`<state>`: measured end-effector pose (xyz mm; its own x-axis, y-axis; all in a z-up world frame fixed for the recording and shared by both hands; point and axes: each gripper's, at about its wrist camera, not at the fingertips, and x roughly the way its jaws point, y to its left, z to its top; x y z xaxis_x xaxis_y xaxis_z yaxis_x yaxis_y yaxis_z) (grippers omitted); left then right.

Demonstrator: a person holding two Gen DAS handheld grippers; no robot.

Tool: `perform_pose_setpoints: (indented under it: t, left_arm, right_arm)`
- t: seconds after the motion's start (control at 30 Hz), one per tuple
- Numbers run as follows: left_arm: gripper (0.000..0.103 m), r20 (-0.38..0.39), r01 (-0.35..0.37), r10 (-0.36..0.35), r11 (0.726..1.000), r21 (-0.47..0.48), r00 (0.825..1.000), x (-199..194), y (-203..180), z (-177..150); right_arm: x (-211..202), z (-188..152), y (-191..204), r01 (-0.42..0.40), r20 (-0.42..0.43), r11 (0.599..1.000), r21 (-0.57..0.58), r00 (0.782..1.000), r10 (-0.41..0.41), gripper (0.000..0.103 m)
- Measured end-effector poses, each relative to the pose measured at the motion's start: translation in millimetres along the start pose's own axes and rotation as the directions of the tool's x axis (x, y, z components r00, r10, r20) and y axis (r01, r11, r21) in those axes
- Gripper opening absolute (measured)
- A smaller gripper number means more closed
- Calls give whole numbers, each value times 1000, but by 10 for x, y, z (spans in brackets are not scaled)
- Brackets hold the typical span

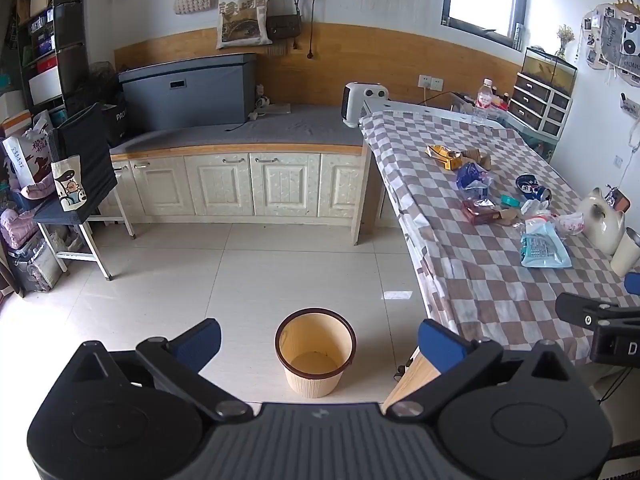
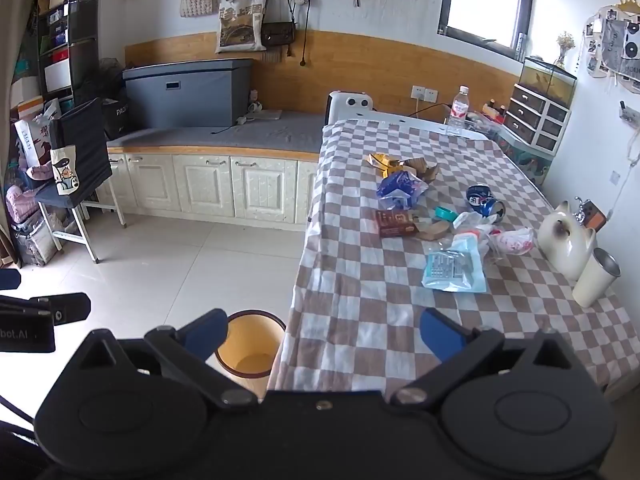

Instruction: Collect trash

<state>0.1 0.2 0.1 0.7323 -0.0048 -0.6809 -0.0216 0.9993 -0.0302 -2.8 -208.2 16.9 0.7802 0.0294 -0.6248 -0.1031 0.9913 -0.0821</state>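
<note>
Left tongs (image 1: 319,340) splayed wide, nothing between them, hovering above the tiled floor (image 1: 160,280) with the bin (image 1: 315,354) straight ahead between the blue pads. Right tongs (image 2: 323,334) also spread apart, holding nothing, over the near edge of the tabletop (image 2: 400,320), which wears a brown-and-white checked cloth.

Landmark: the bin, beige with a dark rim, standing upright on the floor just beside the tabletop's left edge; inside looks bare, bottom visible. In the right wrist view the bin (image 2: 250,350) sits partly behind the left finger.

Trash is all on the tabletop, up and right of the bin, well apart from it:
- yellow wrapper (image 2: 386,162) farthest back, touching torn brown cardboard (image 2: 424,168)
- blue crumpled bag (image 2: 400,188) just nearer than those
- dark red box (image 2: 396,223) lying flat, nearest the tabletop's left edge
- teal tape roll (image 2: 445,213) right of the box
- crushed blue can (image 2: 486,202) on its side, right of the tape
- clear plastic wrap (image 2: 514,240) farther right
- light blue flat packet (image 2: 456,270), the piece nearest the tongs

Not trash, far right of the bin: white cat figure (image 2: 566,240) and cream cup (image 2: 596,278), upright, side by side. Water bottle (image 2: 458,110) upright at the far end of the tabletop.
</note>
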Motion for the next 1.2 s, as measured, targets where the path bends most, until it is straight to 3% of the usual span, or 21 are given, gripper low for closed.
perform_pose_setpoints:
  t: [1.2]
  left_arm:
    - [103,-1,3,-3,1000,0,1000,-2,0,-3]
  right_arm:
    - [20,3,-25,-3,-2,1000,1,1000,3,103]
